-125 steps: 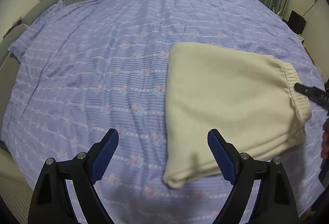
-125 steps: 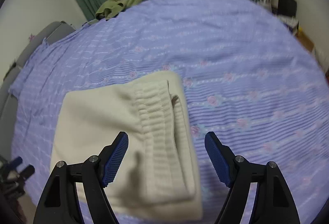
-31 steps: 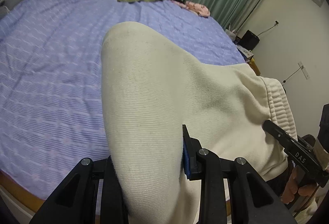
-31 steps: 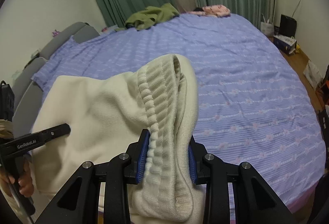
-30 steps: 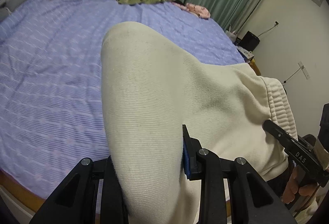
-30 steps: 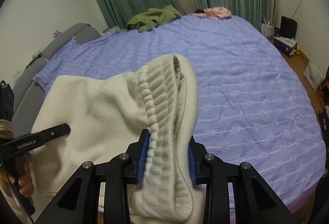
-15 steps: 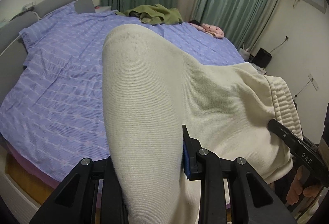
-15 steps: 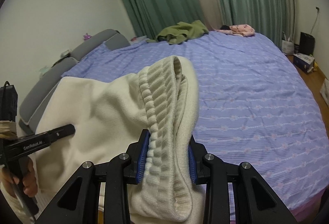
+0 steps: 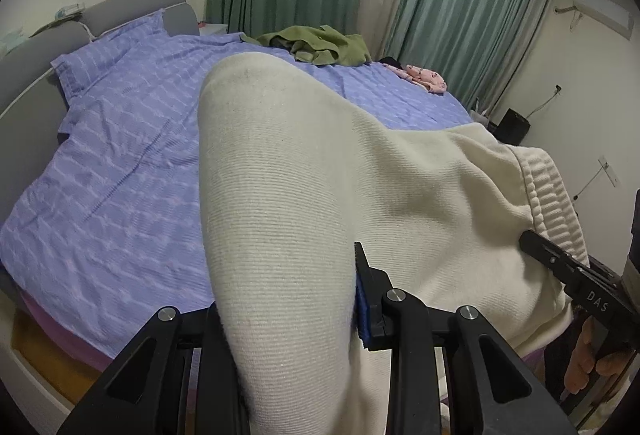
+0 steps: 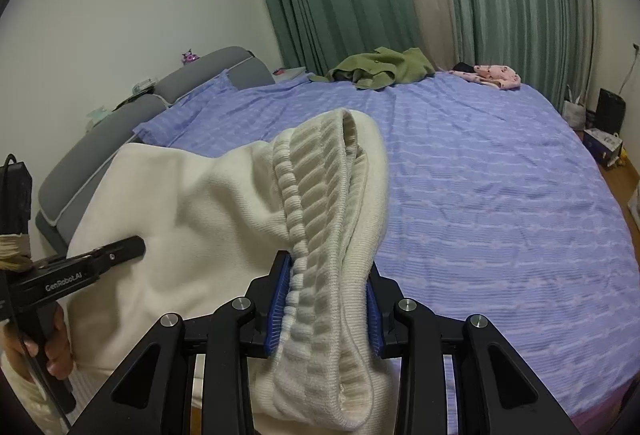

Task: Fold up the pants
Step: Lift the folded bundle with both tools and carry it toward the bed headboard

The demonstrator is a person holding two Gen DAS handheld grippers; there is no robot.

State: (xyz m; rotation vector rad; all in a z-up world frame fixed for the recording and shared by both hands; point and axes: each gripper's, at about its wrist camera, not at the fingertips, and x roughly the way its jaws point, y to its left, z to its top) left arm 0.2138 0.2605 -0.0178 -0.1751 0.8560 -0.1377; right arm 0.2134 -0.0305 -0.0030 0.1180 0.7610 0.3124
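Note:
The cream pants (image 9: pixel 312 203) are folded into a thick bundle and hang in the air off the near side of the bed, carried between both grippers. My left gripper (image 9: pixel 280 299) is shut on the plain folded end; only its right blue pad shows, the cloth covers the other. My right gripper (image 10: pixel 326 299) is shut on the ribbed waistband end (image 10: pixel 320 195), both blue pads pressing the cloth. Each view shows the other gripper at the bundle's far edge: the right one (image 9: pixel 576 275) and the left one (image 10: pixel 80 267), each held by a hand.
The bed with a purple striped sheet (image 10: pixel 480 187) fills the middle ground. An olive garment (image 10: pixel 380 73) and a pink garment (image 10: pixel 490 75) lie at its far edge by green curtains. A grey headboard (image 9: pixel 60 47) runs along the left. A black box (image 10: pixel 610 109) stands on the floor at right.
Both grippers have drawn back from the bed and risen with the pants; more of the headboard, wall and curtains shows. The grips have not altered.

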